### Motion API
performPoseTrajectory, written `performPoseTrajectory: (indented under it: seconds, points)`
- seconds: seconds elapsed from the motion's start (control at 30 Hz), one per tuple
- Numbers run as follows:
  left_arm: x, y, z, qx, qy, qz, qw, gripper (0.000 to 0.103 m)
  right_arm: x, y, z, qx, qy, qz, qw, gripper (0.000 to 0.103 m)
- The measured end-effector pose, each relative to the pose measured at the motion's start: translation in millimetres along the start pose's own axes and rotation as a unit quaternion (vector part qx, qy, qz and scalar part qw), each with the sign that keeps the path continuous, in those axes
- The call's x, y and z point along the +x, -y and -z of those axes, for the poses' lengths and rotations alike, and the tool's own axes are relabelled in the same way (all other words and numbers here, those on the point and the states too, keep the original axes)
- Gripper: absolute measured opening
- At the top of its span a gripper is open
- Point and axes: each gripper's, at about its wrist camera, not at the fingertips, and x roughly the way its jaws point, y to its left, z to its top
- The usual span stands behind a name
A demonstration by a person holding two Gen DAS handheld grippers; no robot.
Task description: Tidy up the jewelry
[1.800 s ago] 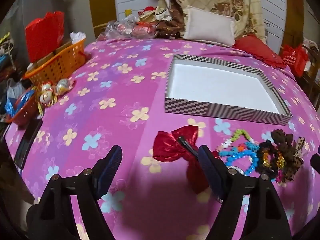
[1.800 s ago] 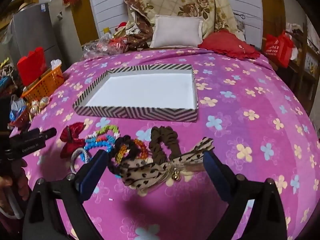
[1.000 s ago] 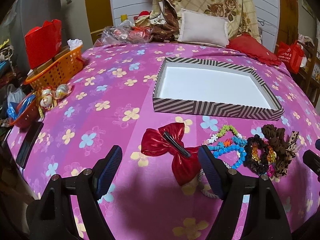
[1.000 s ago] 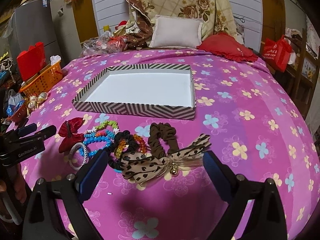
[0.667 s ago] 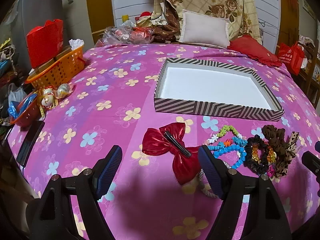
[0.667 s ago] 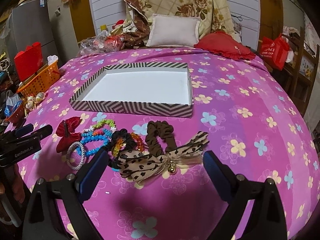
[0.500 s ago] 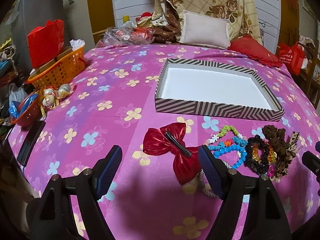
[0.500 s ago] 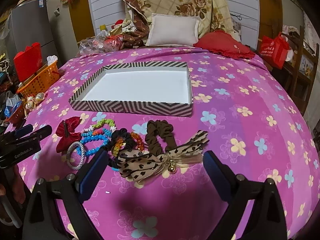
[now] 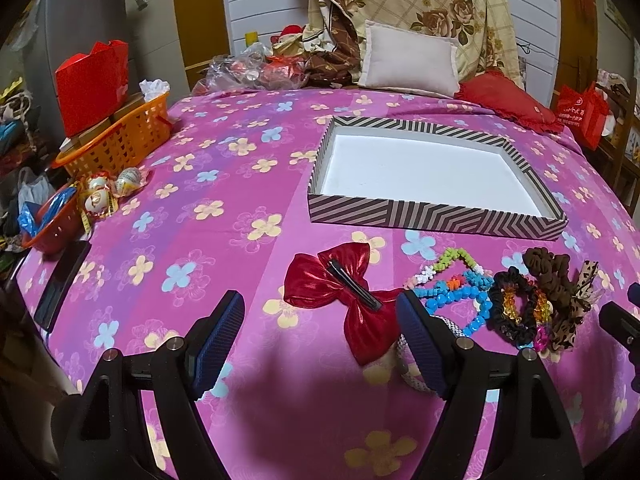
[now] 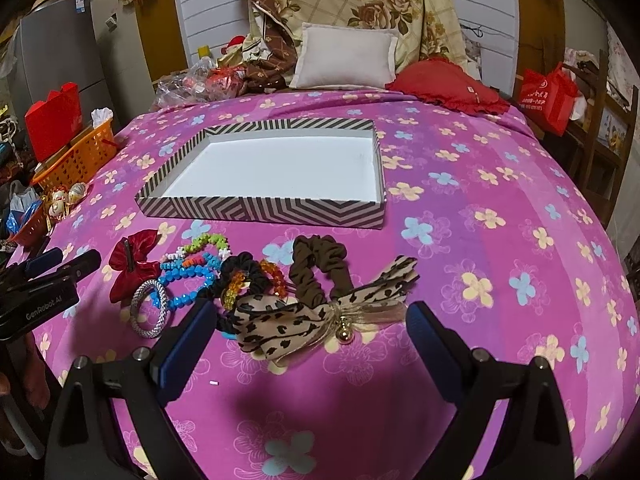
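Bow (image 9: 347, 293) flat, long axis diagonal (clip (image 9: 354, 285) likewise), jaws spread.

The black plastic left gripper (image 9: 320, 338) has blue ridged pads (image 9: 219, 334) and round silver screws. The black plastic right gripper (image 10: 308, 346) looks the same. White letters mark one side.

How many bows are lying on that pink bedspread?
2. A shiny red bow lies at the left end of the row of accessories; a leopard-print bow lies at the right end, nearest the camera. Others could be hidden in the pile.
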Motion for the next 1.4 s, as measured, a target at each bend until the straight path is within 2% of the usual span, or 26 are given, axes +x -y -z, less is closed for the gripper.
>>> performPoseTrajectory:
  seconds: [0.13,1.2,1.4]
  points:
    - [-0.3,0.2,0.6,0.000,0.000,-0.001,1.0000,0.053,1.3,-0.2,-0.5,-0.004,0.010,-0.002,1.000,0.098]
    - [1.6,5.1,6.8,0.000,-0.003,0.001,1.0000,0.053,3.7,0.6,-2.5,-0.001,0.009,-0.004,1.000,0.098]
    - [4.9,0.3,8.2,-0.001,-0.015,0.017,0.9997,0.053,6.7,2.4,-3.1,0.004,0.005,-0.009,1.000,0.098]
